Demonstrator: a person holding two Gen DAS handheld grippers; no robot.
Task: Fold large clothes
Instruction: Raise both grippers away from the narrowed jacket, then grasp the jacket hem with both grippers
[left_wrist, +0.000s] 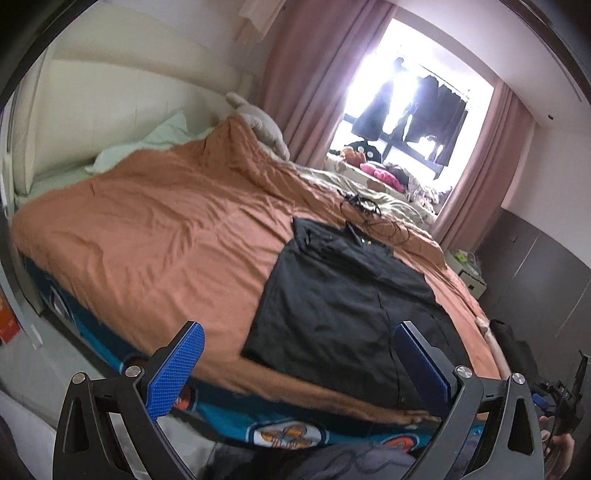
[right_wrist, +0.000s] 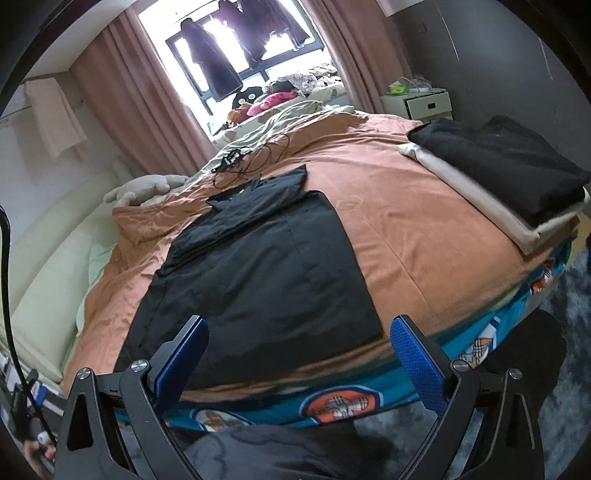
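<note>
A black garment (left_wrist: 343, 302) lies flat on the orange bedspread (left_wrist: 155, 236), its sides folded in to a long rectangle and its collar end toward the window. In the right wrist view the same garment (right_wrist: 258, 273) runs from the bed's near edge toward the window. My left gripper (left_wrist: 299, 339) hovers open over the near edge, its right finger above the garment's hem. My right gripper (right_wrist: 299, 336) is open too, with nothing between its blue pads, poised just short of the hem.
A stack of folded clothes (right_wrist: 506, 173), black on beige, sits at the bed's right corner. Black cables (right_wrist: 243, 158) lie beyond the garment. A plush toy (right_wrist: 147, 188) and pillows rest at the headboard. A white nightstand (right_wrist: 421, 103) stands by the curtain. The teal patterned sheet (right_wrist: 332, 402) hangs at the near edge.
</note>
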